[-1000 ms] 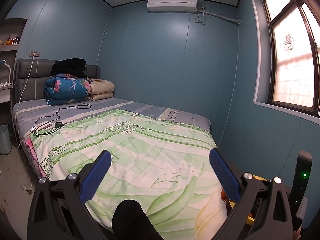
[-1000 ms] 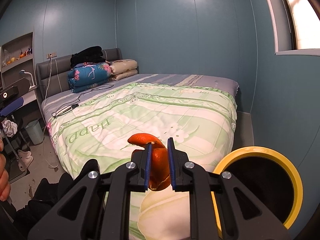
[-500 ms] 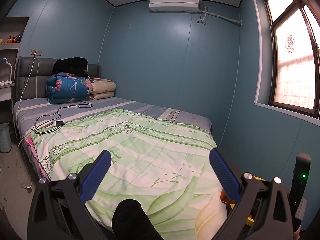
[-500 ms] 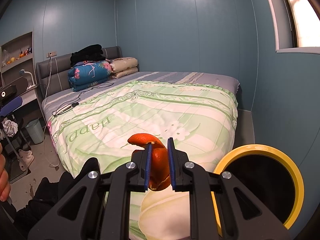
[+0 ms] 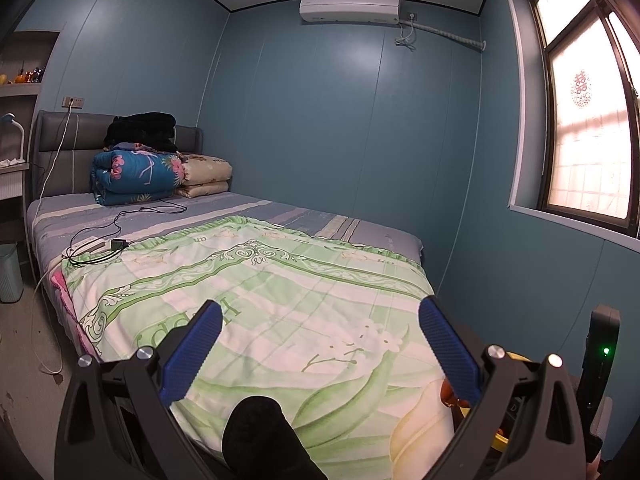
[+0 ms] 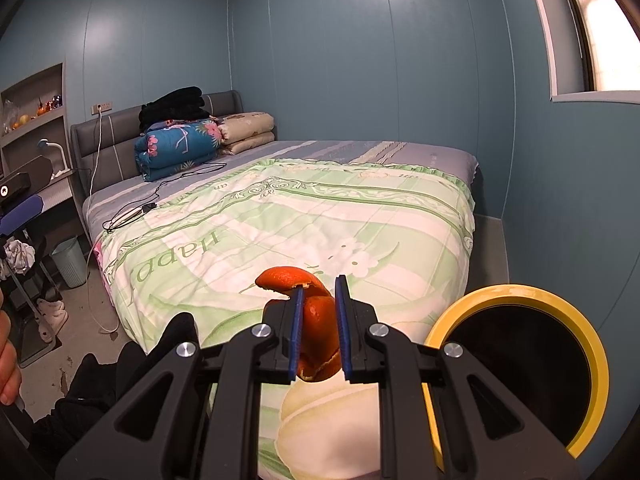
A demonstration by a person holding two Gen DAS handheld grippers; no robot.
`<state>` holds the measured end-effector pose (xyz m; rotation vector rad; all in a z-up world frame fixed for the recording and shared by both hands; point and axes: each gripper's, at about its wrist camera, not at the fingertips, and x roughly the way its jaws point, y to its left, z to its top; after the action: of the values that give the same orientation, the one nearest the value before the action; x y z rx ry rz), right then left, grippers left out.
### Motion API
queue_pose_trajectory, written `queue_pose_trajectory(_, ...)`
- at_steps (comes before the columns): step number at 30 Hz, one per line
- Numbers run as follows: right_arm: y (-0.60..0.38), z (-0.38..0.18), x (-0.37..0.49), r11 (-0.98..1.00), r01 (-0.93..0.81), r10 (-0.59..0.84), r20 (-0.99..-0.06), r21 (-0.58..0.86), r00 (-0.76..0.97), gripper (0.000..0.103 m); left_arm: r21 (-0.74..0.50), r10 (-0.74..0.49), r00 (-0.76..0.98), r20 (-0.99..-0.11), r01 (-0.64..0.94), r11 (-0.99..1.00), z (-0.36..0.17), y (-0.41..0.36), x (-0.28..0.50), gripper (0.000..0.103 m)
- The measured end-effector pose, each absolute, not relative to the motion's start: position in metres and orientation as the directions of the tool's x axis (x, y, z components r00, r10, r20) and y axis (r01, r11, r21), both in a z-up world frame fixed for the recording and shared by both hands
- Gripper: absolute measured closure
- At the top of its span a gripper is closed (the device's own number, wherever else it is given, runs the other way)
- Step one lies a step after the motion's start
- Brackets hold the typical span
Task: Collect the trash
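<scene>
Right claw (image 6: 318,300): I have it clenched on a piece of orange peel (image 6: 316,320); the blue pads press it from both sides, and a curl of peel sticks out past the tips toward the left.
Orange peel, place: held in the air above the near end of the bed (image 6: 448,152), over the green floral quilt (image 6: 280,216), not touching it.
Yellow-rimmed bin (image 6: 528,292): low at my right, just beside the right claw, its dark mouth facing the camera; the peel is beside it, not over the opening.
Left claw (image 5: 320,332): released, blue pads spread wide, nothing between them; it looks over the quilt (image 5: 260,280).
Left view, lower right: a sliver of the peel (image 5: 447,394) and of the bin's yellow rim (image 5: 514,356) shows past the right finger.
Change since a second ago: my grip on the peel is the same and the left claw has stayed as wide. The bin's rim sits slightly higher in the right view, and the left view has drifted slightly, the bedside shelf slipping further toward its left edge.
Bed head: folded blue flowered quilt (image 6: 180,146) with dark clothing on top, a black cable (image 6: 168,196) trailing across the sheet.
</scene>
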<state>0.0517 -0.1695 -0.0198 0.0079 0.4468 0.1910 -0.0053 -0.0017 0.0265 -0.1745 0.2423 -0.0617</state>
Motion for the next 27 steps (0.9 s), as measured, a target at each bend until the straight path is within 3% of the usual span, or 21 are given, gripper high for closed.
queue_pose_trajectory(27, -0.1696, -0.0197, 0.0534, 0.982, -0.181, 0.184, -0.431, 0.048, 0.883, 0.089, -0.170, -0.070, 0.970, -0.234, 0.030, 0.985, 0.0250, -0.0047, -0.0053, 0.008)
